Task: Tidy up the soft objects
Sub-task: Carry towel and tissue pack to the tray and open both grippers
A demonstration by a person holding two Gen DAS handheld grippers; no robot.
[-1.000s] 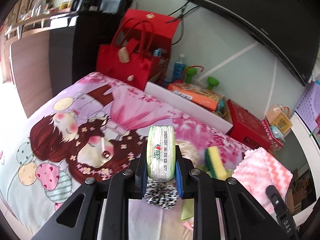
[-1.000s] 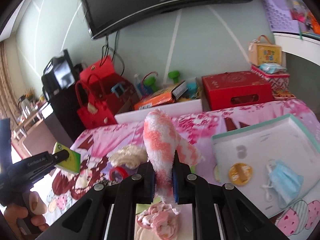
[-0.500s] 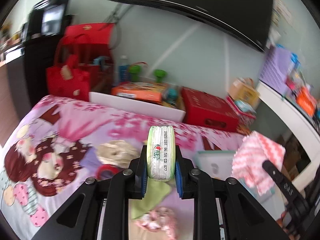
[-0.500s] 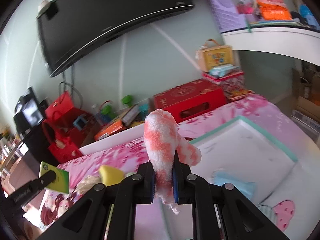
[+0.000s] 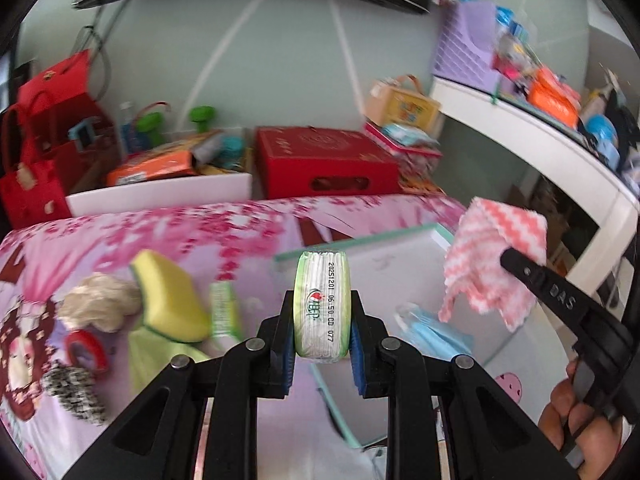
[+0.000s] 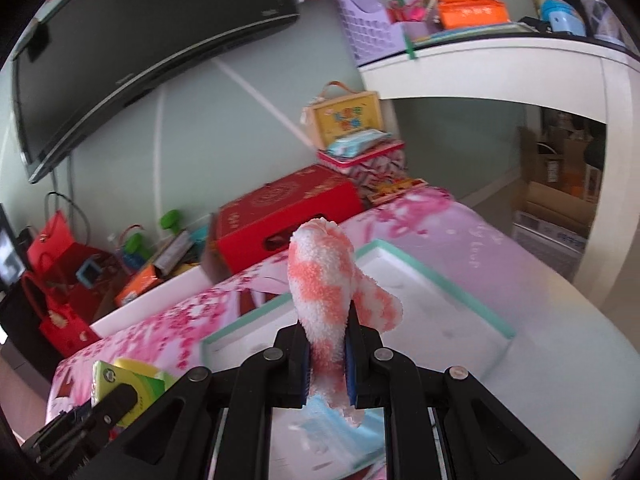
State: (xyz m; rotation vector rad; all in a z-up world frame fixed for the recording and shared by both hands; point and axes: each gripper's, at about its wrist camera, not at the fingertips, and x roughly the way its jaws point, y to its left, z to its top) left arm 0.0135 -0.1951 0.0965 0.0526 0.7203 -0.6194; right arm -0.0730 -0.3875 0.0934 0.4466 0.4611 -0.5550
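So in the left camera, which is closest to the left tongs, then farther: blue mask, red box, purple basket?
1. Blue mask, just right of the left tongs, in the white tray.
2. Red box, behind the bed.
3. Purple basket, up on the shelf, far right.

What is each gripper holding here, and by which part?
The left gripper clamps a tissue pack by its lower half, across its flat faces. The right gripper pinches a pink-and-white cloth near its lower end, the bunched top standing above.
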